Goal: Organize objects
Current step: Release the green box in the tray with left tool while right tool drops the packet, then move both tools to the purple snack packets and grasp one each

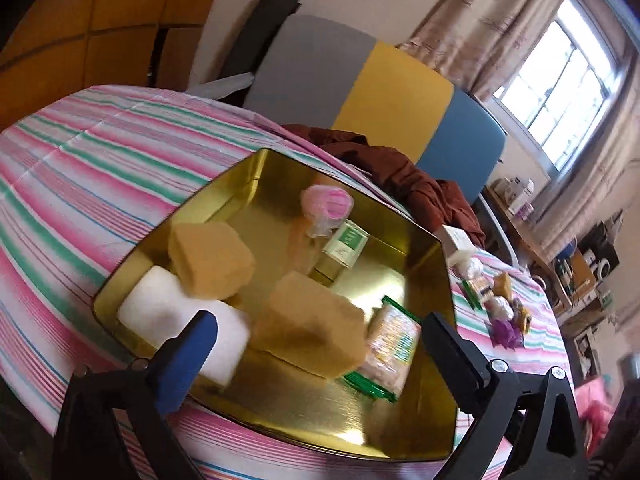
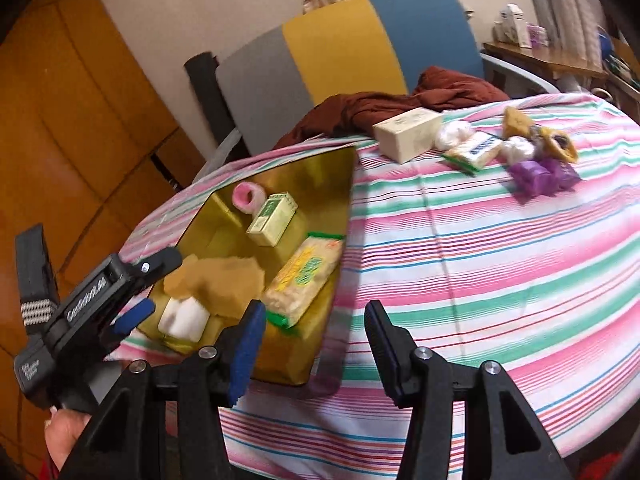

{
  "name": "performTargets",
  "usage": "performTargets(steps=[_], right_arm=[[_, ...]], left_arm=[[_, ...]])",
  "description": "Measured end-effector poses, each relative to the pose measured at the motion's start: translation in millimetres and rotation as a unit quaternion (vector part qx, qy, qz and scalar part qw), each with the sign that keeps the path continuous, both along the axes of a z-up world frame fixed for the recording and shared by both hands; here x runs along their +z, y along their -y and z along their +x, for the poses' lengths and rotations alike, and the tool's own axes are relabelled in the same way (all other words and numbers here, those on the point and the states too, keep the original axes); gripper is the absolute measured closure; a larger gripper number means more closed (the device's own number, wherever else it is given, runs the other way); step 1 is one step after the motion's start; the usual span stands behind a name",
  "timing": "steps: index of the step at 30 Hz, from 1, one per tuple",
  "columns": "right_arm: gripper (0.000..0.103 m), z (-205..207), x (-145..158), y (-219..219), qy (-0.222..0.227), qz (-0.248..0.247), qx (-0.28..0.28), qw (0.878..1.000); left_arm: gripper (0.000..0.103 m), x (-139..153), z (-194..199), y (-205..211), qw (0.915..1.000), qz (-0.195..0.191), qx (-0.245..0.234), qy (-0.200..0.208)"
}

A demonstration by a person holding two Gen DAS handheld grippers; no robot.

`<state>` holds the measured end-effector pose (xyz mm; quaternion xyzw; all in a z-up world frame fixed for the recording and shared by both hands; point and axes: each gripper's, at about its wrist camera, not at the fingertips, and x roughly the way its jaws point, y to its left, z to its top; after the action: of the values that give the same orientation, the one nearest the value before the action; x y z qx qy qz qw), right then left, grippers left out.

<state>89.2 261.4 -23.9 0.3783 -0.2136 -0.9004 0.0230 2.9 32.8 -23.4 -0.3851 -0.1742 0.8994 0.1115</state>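
A desk under a pink, green and white striped cloth [image 2: 480,240] stands before a chair with grey, yellow and blue back panels [image 2: 344,40], a brown garment [image 2: 400,104] heaped at the cloth's far edge. On the cloth lies a gold tin tray [image 1: 280,408]. It holds two tan sponge blocks [image 1: 208,258], a white foam block [image 1: 160,312], a pink roll in clear wrap [image 1: 326,202], a small green-and-white box [image 1: 344,244] and a green-edged snack packet [image 1: 390,344].

The left gripper [image 1: 320,328] hangs over the tray's near end, jaws wide with nothing between them. The right gripper [image 2: 316,328] is just beside the tray over bare cloth, jaws likewise wide and empty.

Only the right wrist view shows the loose pile plainly: a cream box [image 2: 408,132], white bundles, a small packet [image 2: 474,152] and purple-wrapped pieces [image 2: 540,178], well apart from the tray. There the snack packet's long axis runs along the tray's right wall, pointing away from the camera.
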Motion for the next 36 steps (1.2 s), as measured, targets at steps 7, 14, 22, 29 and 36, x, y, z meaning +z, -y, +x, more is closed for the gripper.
performTargets(steps=[7,14,22,29,36], right_arm=[[0.051,7,-6,-31,0.009,-0.018,-0.038,0.999],[0.051,17,-11,-58,0.007,-0.021,-0.072,0.997],[0.051,23,-27,-111,0.014,-0.028,-0.133,0.991],[0.051,15,-42,-172,0.028,-0.009,-0.18,0.983],[0.051,-7,-47,-225,0.032,0.009,-0.196,0.98]], left_arm=[[0.0,9,16,-45,0.9976,-0.026,-0.059,-0.024],[0.0,16,26,-84,0.9932,-0.036,-0.107,-0.028],[0.0,20,32,-123,0.9878,-0.039,-0.149,-0.024],[0.0,15,37,-169,0.9773,-0.061,-0.203,-0.009],[0.0,4,39,-208,0.9662,-0.096,-0.239,0.007]])
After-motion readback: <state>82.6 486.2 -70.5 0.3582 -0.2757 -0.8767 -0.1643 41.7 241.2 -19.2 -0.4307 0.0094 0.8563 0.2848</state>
